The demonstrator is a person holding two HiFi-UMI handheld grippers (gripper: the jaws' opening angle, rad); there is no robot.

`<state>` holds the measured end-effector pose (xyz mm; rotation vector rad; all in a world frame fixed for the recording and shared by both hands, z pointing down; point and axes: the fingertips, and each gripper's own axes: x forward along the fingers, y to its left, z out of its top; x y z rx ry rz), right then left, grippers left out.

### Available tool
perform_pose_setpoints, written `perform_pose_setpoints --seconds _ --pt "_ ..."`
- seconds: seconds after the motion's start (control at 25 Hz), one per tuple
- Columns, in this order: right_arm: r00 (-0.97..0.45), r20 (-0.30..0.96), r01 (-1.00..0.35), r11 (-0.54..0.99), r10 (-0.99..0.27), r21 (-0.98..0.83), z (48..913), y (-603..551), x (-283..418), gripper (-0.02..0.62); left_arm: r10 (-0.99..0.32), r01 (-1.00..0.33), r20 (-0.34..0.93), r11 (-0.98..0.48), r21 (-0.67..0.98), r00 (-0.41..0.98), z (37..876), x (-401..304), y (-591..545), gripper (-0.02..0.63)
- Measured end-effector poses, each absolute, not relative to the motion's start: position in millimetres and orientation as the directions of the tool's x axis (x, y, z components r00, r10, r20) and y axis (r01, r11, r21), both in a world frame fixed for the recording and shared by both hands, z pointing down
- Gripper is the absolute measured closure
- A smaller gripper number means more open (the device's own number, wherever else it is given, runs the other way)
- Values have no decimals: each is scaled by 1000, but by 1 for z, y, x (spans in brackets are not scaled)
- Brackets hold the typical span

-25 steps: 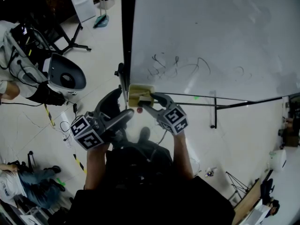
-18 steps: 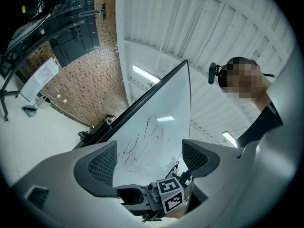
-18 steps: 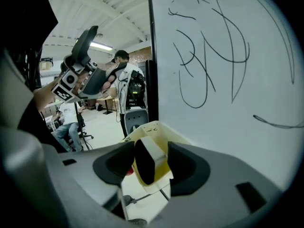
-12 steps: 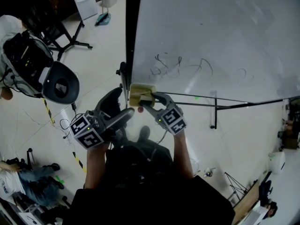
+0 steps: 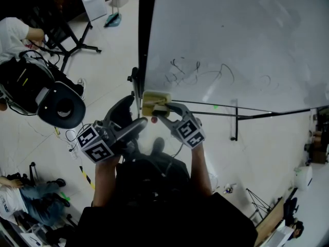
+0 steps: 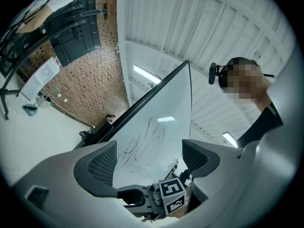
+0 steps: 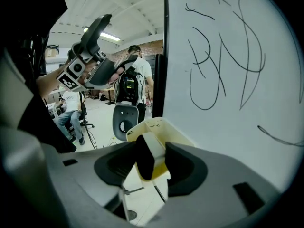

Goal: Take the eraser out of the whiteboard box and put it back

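- The right gripper (image 5: 161, 110) has begun to narrow its jaws, which stood at their widest a moment ago. They are closing now on the eraser (image 7: 149, 154), and the pads look to be meeting its two broad faces.
- Neither hand has shifted noticeably. The other change is at 9 o'clock in the head view, where a bystander (image 5: 15, 32) has moved a round grey shell (image 5: 61, 107) lower in the picture.
- This looks like the very start of the task: the grip is being taken, and the eraser is still in the yellowish box (image 5: 150, 100) at the whiteboard's (image 5: 231, 35) lower left corner, at 12 o'clock from the hands.
- The left gripper (image 5: 134, 112) waits at 7 o'clock from the box, jaws wide apart with nothing between them.
- The right gripper view alone shows the eraser standing on end in the box, dark felt side towards the left-hand jaw. The head view gives only a pale sliver of it.
- The left gripper view shows the scribbled board and the right gripper's marker cube (image 6: 171, 196), but neither box nor eraser.
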<state>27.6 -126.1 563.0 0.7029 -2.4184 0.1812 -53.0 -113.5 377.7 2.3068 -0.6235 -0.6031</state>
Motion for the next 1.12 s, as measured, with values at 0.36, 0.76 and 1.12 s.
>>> perform_pose_setpoints --seconds 0.36,0.76,1.12 --pt "-669 607 -500 864 -430 61 565 -121 27 390 -573 -262 -250 -664 701 781 380 -52 -115 179" --pt "-651 608 -504 858 -454 101 563 -122 31 419 -571 -262 -248 -663 701 782 378 -52 -115 179" --pt "-702 521 -540 840 -486 56 539 -128 34 427 -565 -258 -250 -667 699 786 377 -50 -116 179"
